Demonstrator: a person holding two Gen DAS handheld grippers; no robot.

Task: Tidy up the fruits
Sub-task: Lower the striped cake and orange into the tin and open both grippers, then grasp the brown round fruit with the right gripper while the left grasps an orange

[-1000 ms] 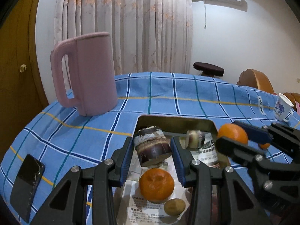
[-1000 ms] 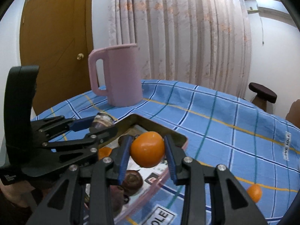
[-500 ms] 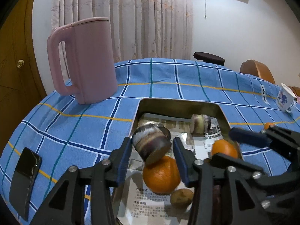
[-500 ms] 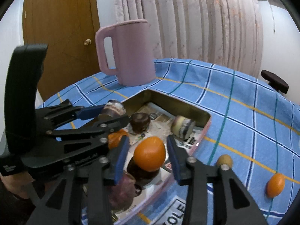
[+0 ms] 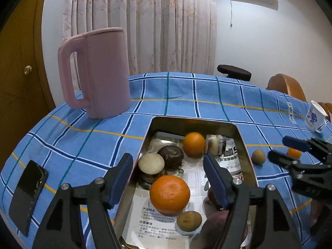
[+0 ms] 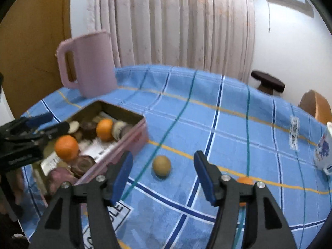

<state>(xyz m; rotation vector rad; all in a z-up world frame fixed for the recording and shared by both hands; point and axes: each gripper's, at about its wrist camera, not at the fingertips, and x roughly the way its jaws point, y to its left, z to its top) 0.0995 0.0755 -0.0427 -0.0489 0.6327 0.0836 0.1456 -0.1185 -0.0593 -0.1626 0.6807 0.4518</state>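
Observation:
A metal tin (image 5: 243, 140) (image 6: 137, 137) on the blue checked cloth holds two oranges (image 5: 169, 193) (image 5: 194, 143), dark mangosteen-like fruits (image 5: 170, 155), a brown kiwi-like fruit (image 5: 188, 221) and others. My left gripper (image 5: 168, 176) is open and empty above the tin's near half. My right gripper (image 6: 161, 176) is open and empty, right of the tin; it also shows in the left wrist view (image 5: 284, 149). A brown fruit (image 6: 161, 165) (image 5: 258, 156) lies on the cloth between its fingers' line. A small orange (image 6: 244, 181) (image 5: 294, 153) lies further right, partly hidden.
A tall pink jug (image 5: 97, 72) (image 6: 87, 62) stands behind the tin on the left. A black phone (image 5: 28, 193) lies at the cloth's left edge. A white patterned cup (image 5: 315, 117) (image 6: 323, 151) stands at the right. A stool (image 6: 267, 82) and a chair are beyond the table.
Both grippers opened. The left let go of the dark fruit and the right let go of the orange; both now lie in the tin. The right gripper moved right, over the loose brown fruit.

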